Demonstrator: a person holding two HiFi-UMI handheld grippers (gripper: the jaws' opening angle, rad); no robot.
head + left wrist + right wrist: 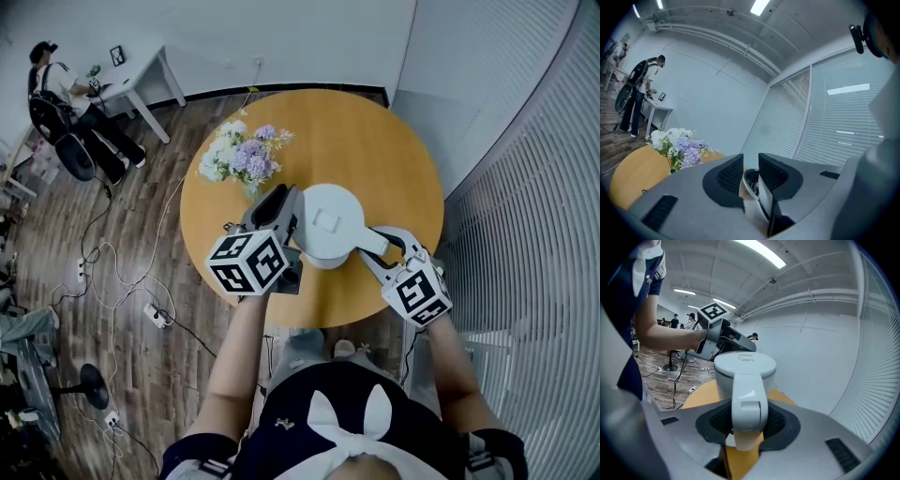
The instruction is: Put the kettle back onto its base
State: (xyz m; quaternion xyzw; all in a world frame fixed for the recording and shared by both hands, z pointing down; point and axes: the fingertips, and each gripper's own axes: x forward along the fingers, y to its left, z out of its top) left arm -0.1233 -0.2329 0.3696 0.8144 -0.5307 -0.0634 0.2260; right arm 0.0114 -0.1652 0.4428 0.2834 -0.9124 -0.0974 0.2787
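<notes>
On round wooden table [375, 141], smooth white kettle [330, 220]

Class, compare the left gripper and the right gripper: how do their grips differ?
The right gripper clamps the handle of the white kettle, fingers well apart; the left gripper holds its fingers close together on a thin shiny curved piece. The left gripper sits left of the kettle, the right gripper at its handle end. Both are closed on something.
</notes>
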